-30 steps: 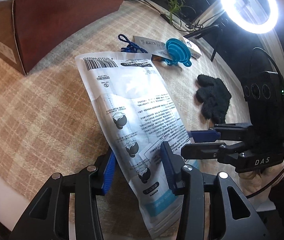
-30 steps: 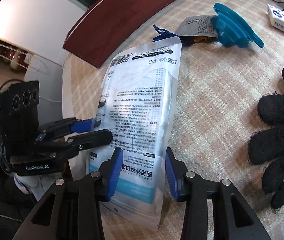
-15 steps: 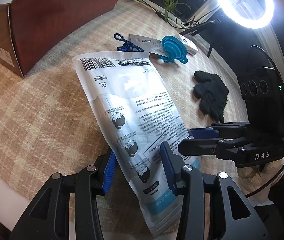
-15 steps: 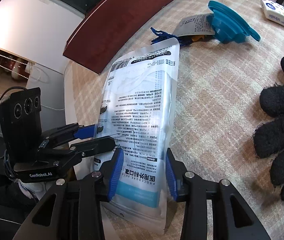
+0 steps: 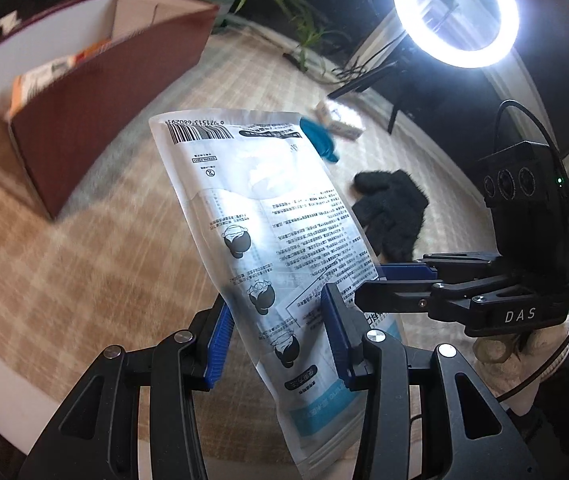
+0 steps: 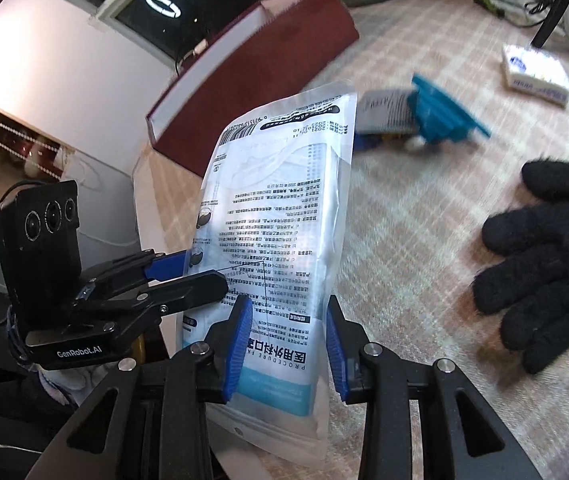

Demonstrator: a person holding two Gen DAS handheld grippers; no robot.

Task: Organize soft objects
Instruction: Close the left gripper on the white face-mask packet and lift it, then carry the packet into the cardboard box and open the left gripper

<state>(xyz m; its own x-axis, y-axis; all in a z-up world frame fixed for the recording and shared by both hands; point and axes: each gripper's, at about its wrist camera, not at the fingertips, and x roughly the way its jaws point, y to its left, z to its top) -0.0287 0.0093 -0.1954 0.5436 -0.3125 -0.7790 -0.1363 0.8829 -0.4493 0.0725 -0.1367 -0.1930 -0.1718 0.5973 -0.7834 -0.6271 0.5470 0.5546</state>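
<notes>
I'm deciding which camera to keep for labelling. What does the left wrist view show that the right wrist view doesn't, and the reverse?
Only the left wrist view: the lit ring light, the open inside of the red box with packets in it, and the right gripper from the side.
Only the right wrist view: the white wall, a shelf and the left gripper from the side.
Both: the mask packet, the black glove, the blue funnel, the plaid tablecloth.

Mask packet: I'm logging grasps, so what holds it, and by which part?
Both grippers, left and right, hold the mask packet near its bottom end; right jaws closing.
</notes>
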